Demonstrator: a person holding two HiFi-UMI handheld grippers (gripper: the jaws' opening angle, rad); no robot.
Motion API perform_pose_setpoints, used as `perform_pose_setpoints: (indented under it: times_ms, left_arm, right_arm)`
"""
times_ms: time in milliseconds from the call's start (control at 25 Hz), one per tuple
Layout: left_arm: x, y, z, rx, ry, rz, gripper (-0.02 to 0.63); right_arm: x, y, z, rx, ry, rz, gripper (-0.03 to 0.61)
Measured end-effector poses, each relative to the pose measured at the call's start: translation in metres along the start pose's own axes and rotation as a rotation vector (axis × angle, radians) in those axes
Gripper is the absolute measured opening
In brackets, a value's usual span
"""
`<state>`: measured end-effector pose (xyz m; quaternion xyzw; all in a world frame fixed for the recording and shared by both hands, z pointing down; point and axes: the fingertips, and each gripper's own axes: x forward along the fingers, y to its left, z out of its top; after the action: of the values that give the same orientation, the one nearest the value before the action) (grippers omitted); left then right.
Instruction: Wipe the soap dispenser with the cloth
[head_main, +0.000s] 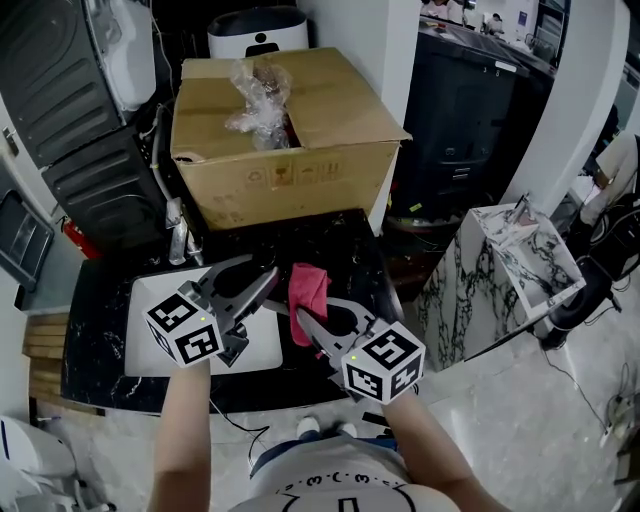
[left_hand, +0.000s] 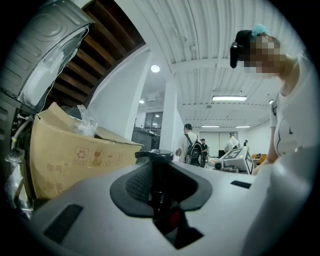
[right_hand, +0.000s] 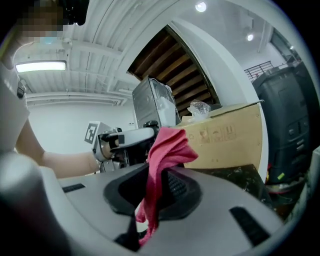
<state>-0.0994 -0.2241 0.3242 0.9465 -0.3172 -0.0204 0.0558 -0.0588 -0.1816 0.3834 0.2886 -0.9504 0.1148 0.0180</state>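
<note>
Both grippers are up in front of the cardboard box (head_main: 290, 170), on the near side of it, above the dark counter. The left gripper (head_main: 258, 275) has its jaws clamped on the dark soap dispenser (left_hand: 155, 156), with the flat pump cap poking up above the pads. The right gripper (head_main: 312, 306) has its jaws pinched shut on the red cloth (head_main: 308, 285), a loose fold standing up past the tips. The cloth sits just beside the dispenser, slightly further from the box's left corner. Whether the 2 actually touch, I cannot tell. Here's the worry: the cloth looks held by 1 narrow bunch, so a firm rub could drag it out of the jaws. The dispenser is gripped on 2 small pads only, so sideways pressure from the wipe might twist it or let it slide down. And that cap is exposed - a downward swipe across it could, I'd judge, pump soap out.
</note>
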Motion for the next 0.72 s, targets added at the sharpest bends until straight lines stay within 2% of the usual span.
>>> perform_pose_setpoints:
  times_ms: [240,400,560,720]
  left_arm:
    - [-0.008,0.001,0.005,-0.067,-0.07,-0.006,0.094]
    - [-0.008,0.002,0.0,-0.079,-0.065,-0.001,0.094]
    - [-0.012,-0.002,-0.004,-0.098,-0.055,-0.007,0.092]
    - [-0.014,-0.008,-0.006,-0.087,-0.046,-0.032,0.092]
  right_arm:
    - [0.001,-0.011,-0.028,-0.008,0.096,-0.06,0.054]
    - [-0.002,-0.014,-0.037,-0.02,0.139,-0.079,0.054]
    - [-0.015,-0.017,-0.029,-0.01,0.108,-0.1,0.054]
    - [-0.023,-0.026,-0.002,0.01,0.017,-0.109,0.054]
